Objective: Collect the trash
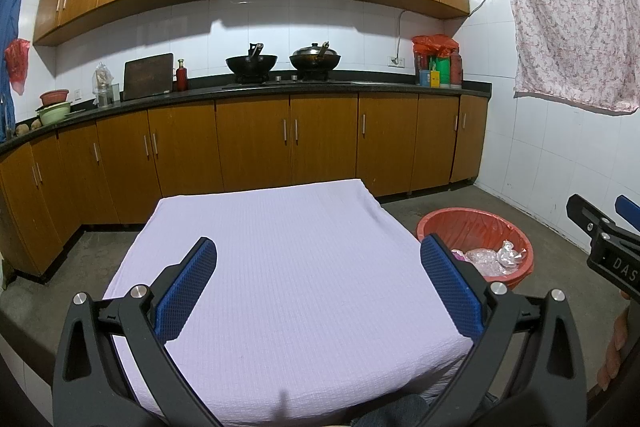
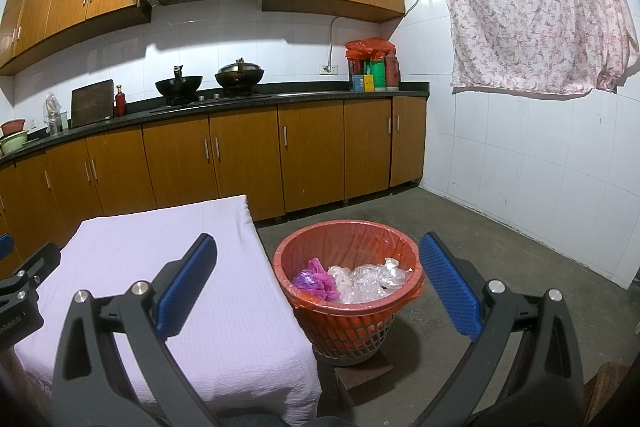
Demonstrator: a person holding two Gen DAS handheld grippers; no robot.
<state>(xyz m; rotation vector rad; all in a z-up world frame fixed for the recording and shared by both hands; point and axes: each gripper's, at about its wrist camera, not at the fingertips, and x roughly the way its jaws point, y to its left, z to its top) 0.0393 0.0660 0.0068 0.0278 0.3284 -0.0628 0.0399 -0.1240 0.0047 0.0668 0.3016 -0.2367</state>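
Left tool [image 1: 318, 291] and right tool [image 2: 318, 287] both wide open, empty. Lined bin [image 2: 348, 247] beside desk [image 2: 180, 267] holds crumpled plastic bags [image 2: 368, 277].

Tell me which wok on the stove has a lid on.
The right wok: a metal lid covers it. The left wok is open, showing only its handle.

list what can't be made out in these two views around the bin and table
- Bin depth: right wrist view, bags on top hide whatever lies beneath.
- Bin near side: left wrist view, the left hand-held gripper finger covers part of it.
- Table near edge: both views, gripper bodies cover it.
- Right hand-held gripper in left wrist view: cut off by the right edge.
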